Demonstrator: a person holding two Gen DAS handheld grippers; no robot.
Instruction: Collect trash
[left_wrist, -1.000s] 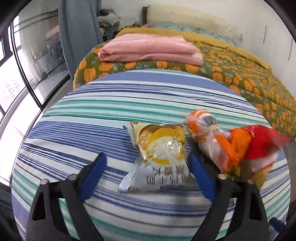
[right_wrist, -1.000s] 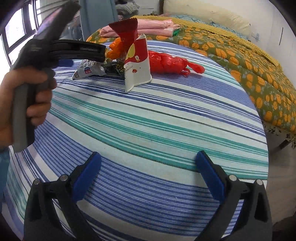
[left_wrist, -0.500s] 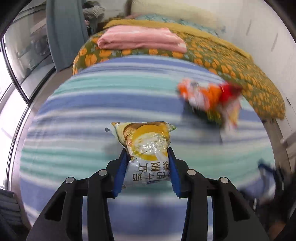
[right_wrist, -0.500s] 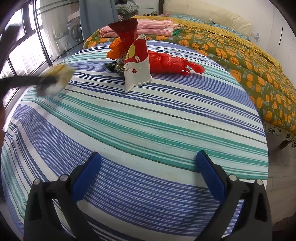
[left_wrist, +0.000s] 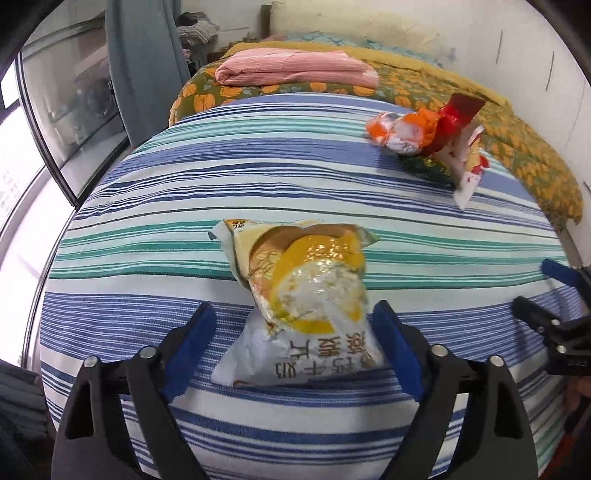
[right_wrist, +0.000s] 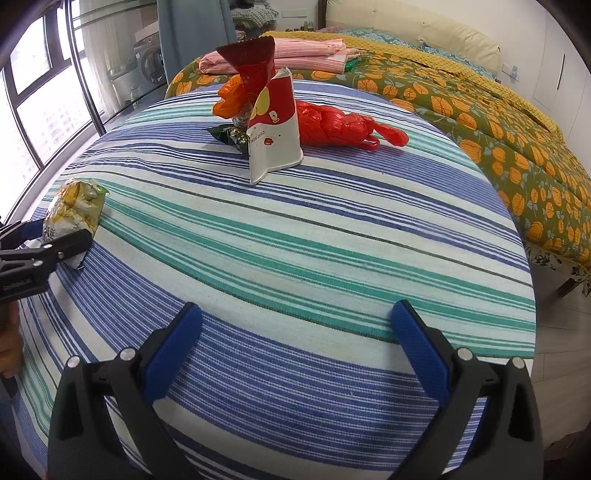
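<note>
While the left gripper (left_wrist: 295, 343) is opening, its fingers (left_wrist: 188, 343) apart around the yellow snack wrapper (left_wrist: 306, 291) lying on the striped bench (left_wrist: 147, 206), we judge it light, crinkly, slippery; pinch mid-body. Right gripper (right_wrist: 295, 354) gapes empty.

Both wrist views look down, sharing the striped table (left_wrist: 147, 206).
</note>
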